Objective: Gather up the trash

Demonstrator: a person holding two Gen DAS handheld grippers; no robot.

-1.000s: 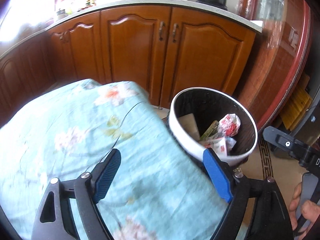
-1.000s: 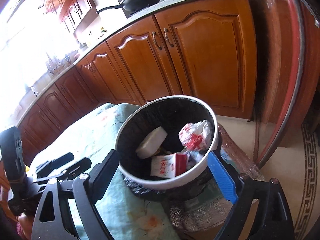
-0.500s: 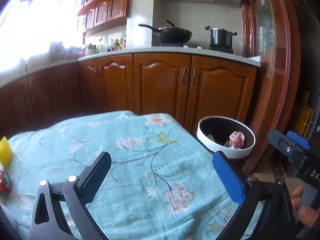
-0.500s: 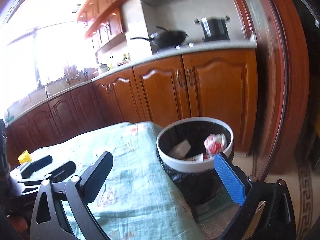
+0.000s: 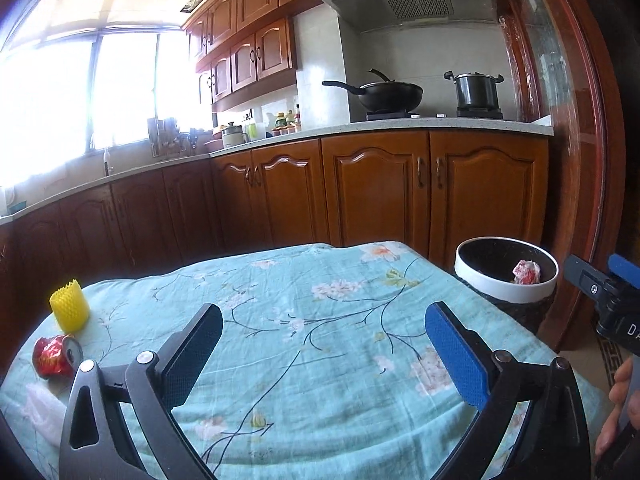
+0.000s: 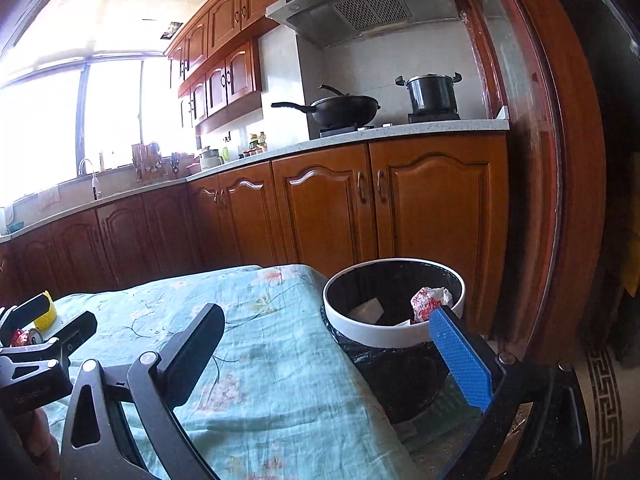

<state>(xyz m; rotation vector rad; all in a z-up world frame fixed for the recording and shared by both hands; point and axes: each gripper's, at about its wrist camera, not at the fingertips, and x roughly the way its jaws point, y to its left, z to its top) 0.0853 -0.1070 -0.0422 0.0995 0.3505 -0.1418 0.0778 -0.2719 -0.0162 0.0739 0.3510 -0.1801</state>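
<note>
A white-rimmed trash bin (image 5: 508, 296) with a black liner stands at the table's right end and holds a red-and-white crumpled wrapper (image 5: 526, 271); it also shows in the right wrist view (image 6: 384, 334). On the table's left lie a crushed red can (image 5: 54, 356), a yellow foam net sleeve (image 5: 69, 309) and a clear plastic scrap (image 5: 40, 408). My left gripper (image 5: 324, 354) is open and empty above the floral cloth. My right gripper (image 6: 328, 354) is open and empty, near the bin's front edge.
The table (image 5: 320, 420) wears a light blue floral cloth. Brown kitchen cabinets (image 5: 380, 188) stand behind, with a wok (image 5: 390, 94) and pot (image 5: 476, 90) on the stove. A wooden door frame (image 6: 560, 160) is to the right of the bin.
Both grippers have pulled back and up from the bin. The left view has swung left, so the can, yellow sleeve and plastic scrap have come into sight.
</note>
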